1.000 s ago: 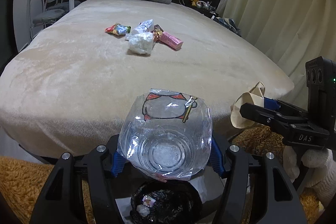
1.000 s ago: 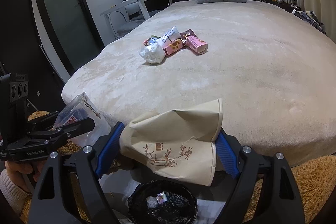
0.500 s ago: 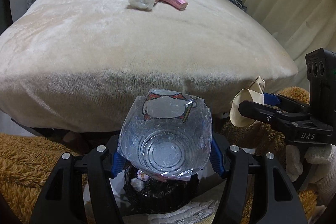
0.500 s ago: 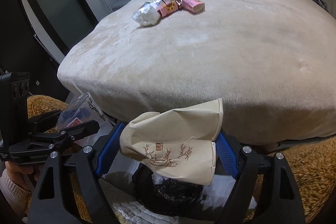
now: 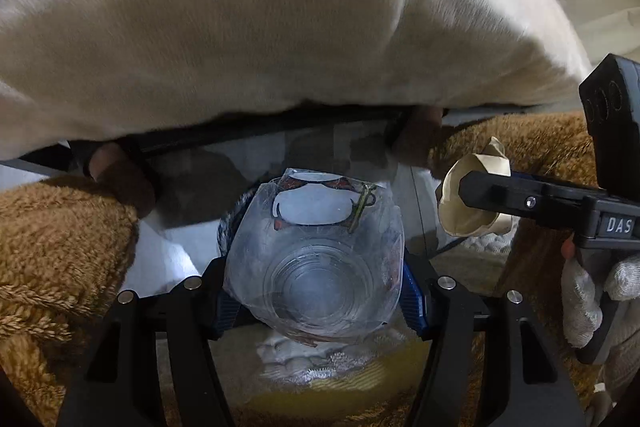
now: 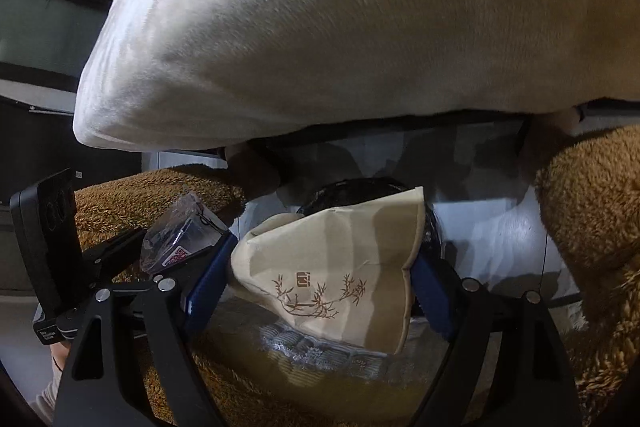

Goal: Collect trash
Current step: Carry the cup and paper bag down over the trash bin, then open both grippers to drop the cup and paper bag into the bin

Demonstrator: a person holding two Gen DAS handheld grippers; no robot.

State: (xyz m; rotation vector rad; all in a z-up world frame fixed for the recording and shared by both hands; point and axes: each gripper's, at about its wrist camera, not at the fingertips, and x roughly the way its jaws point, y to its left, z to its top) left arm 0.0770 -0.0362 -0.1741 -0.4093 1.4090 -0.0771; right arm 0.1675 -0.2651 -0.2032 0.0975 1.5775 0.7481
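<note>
Down beside the bed, the left gripper (image 5: 316, 291) is clamped on a crushed clear plastic cup (image 5: 316, 267), its blue pads pressing the crumpled walls from either side; a printed cartoon label shows on the cup's far rim. To its right, the right gripper (image 6: 320, 291) pinches a flattened beige paper cup (image 6: 332, 267) printed with a brown bamboo sprig, the jaws closed against its two edges. A gloved hand (image 5: 592, 299) grips the handle of that right tool at the right edge of the left wrist view, where the paper cup appears again as a pale crumpled wad just right of the plastic one.

Both pieces of trash hang close together, tilted steeply downward, over a black-lined trash bin (image 6: 360, 191) whose rim peeks out just beyond the paper cup. In the left wrist view the bin is almost wholly hidden behind the plastic cup. A cream plush blanket (image 5: 280, 27) drapes over the bed edge and fills the far half of both views. Shaggy brown fabric (image 6: 592, 207) lies to the left and right of the bin, and a yellow mat with a silvery patterned border (image 6: 320, 351) lies on the near floor.
</note>
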